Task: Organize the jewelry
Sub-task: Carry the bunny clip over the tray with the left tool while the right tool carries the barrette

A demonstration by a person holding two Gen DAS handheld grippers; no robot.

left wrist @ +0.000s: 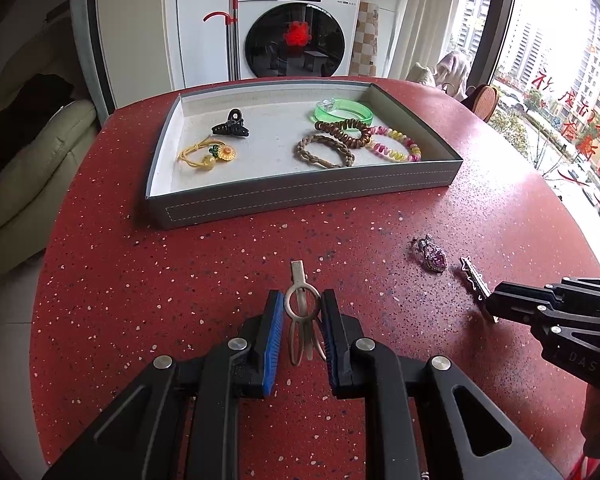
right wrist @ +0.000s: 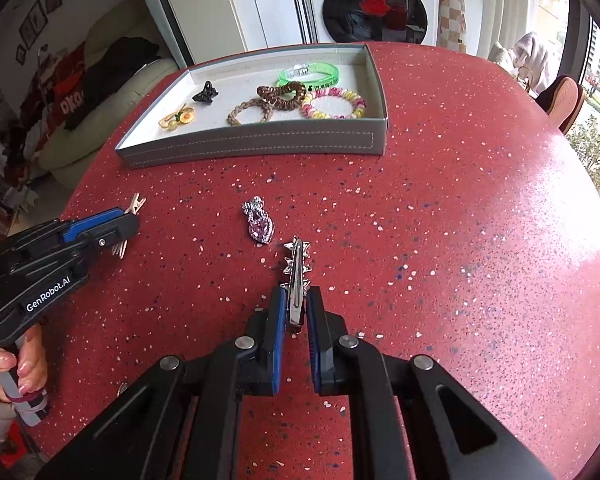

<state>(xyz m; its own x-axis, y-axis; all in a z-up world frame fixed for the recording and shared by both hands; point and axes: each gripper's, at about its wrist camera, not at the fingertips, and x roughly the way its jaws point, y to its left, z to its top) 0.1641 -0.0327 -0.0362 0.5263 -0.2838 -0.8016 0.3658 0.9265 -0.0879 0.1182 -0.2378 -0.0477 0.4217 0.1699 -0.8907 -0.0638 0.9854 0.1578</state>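
Red table (left wrist: 140, 320) lies bare around tray (left wrist: 300, 200) edges

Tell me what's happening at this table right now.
A person is sorting jewelry with two hand-held grippers. The left gripper is shut on a beige hair clip; the right gripper pinches a silver star clip. A purple brooch lies loose on the red table. The grey tray already holds hair ties, a black claw clip and a green bracelet.

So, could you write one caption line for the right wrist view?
Right claw grips a silver star hair clip on the red table, near a tray.
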